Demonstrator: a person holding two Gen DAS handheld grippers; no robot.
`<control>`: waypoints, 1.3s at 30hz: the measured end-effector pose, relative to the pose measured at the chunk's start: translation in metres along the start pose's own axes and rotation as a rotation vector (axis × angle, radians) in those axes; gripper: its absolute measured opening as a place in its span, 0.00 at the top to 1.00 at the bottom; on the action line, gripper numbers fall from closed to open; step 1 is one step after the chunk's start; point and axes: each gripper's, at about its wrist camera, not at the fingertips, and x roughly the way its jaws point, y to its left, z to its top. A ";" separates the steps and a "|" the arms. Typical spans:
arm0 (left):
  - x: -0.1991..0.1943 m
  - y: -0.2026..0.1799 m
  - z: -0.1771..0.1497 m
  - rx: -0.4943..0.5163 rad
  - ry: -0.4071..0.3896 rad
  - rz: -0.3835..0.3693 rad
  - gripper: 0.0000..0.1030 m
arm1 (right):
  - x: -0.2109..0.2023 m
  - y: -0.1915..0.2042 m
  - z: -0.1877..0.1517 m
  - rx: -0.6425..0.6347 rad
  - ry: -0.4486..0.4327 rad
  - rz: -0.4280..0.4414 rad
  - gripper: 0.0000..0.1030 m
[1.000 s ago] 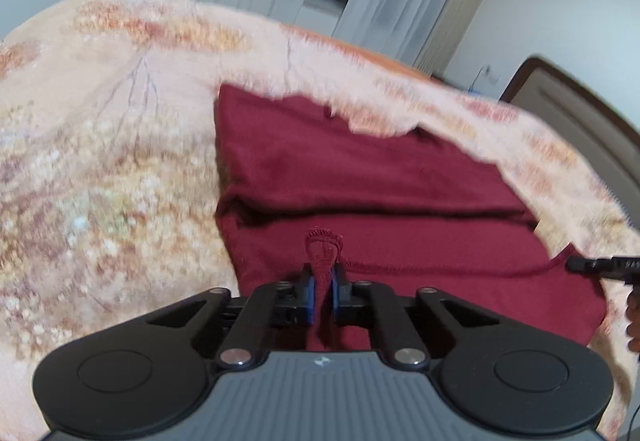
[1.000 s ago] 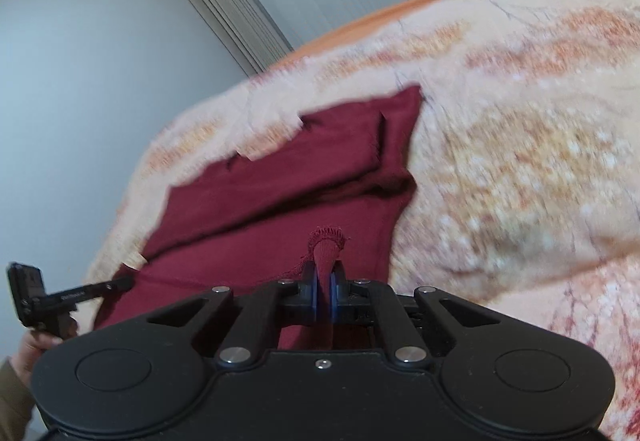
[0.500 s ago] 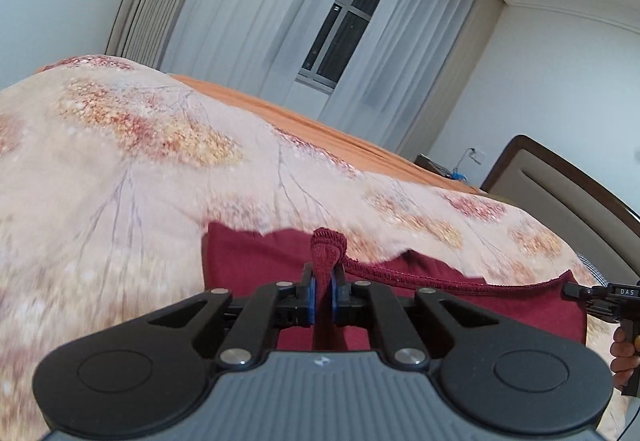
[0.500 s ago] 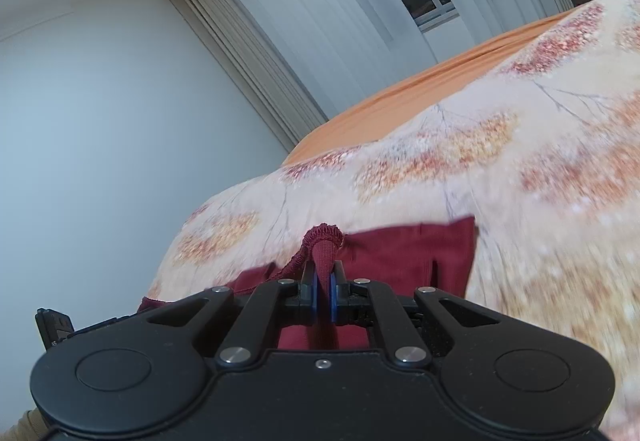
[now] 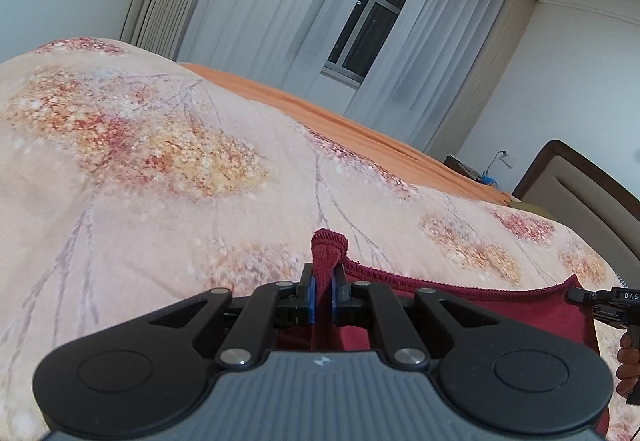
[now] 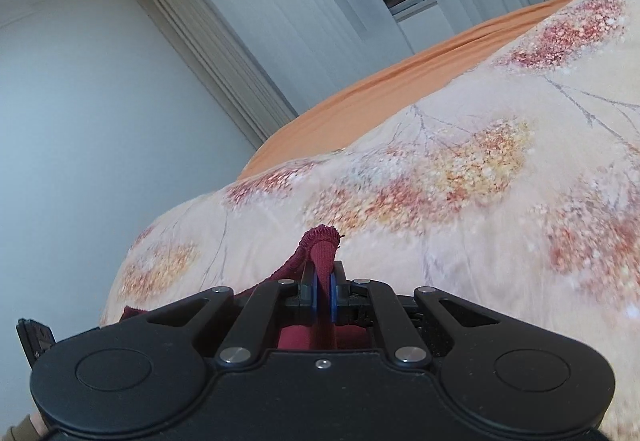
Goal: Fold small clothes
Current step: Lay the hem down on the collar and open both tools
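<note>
A dark red knit garment (image 5: 460, 305) is held by its hemmed edge over the flowered bedspread (image 5: 160, 177). My left gripper (image 5: 323, 295) is shut on one corner, and a tuft of red cloth sticks up between its blue pads. The hem runs taut to the right, toward my right gripper (image 5: 576, 295) at the frame edge. In the right wrist view my right gripper (image 6: 322, 295) is shut on the other corner of the garment (image 6: 320, 249). The rest of the cloth is hidden under both gripper bodies.
The bedspread (image 6: 480, 201) fills the space ahead, with an orange sheet (image 5: 340, 121) along its far side. A padded headboard (image 5: 580, 193) stands at the right. White curtains (image 5: 300, 1) and a window are behind. A hand (image 5: 628, 357) shows at the right edge.
Both grippers have carried the held hem forward over the garment. The lower folded layers seen a second ago are now hidden beneath the grippers, and more bare bedspread lies ahead.
</note>
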 end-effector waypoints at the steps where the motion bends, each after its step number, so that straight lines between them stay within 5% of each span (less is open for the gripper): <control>1: 0.007 0.003 0.002 -0.009 0.006 0.001 0.93 | 0.008 -0.003 0.001 -0.009 0.008 -0.018 0.95; 7: 0.059 0.011 -0.005 0.017 0.181 0.108 0.91 | 0.050 -0.023 -0.015 -0.038 0.139 -0.144 0.92; 9: 0.061 0.009 -0.004 0.030 0.194 0.113 0.87 | 0.048 -0.026 -0.015 -0.016 0.136 -0.142 0.82; 12: 0.051 0.011 -0.001 0.011 0.181 0.099 0.76 | 0.033 -0.027 -0.011 0.000 0.096 -0.146 0.72; 16: 0.023 0.011 0.002 0.015 0.119 0.114 0.52 | -0.002 -0.019 -0.009 0.003 0.047 -0.127 0.71; 19: -0.009 0.008 -0.003 0.037 0.078 0.093 0.44 | -0.036 -0.006 -0.023 -0.049 0.044 -0.077 0.65; 28: -0.104 -0.017 -0.067 0.142 0.113 0.056 0.38 | -0.129 0.018 -0.101 -0.074 0.035 -0.005 0.58; 39: -0.135 -0.030 -0.092 0.125 0.162 0.046 0.37 | -0.152 0.028 -0.131 -0.056 0.065 -0.031 0.58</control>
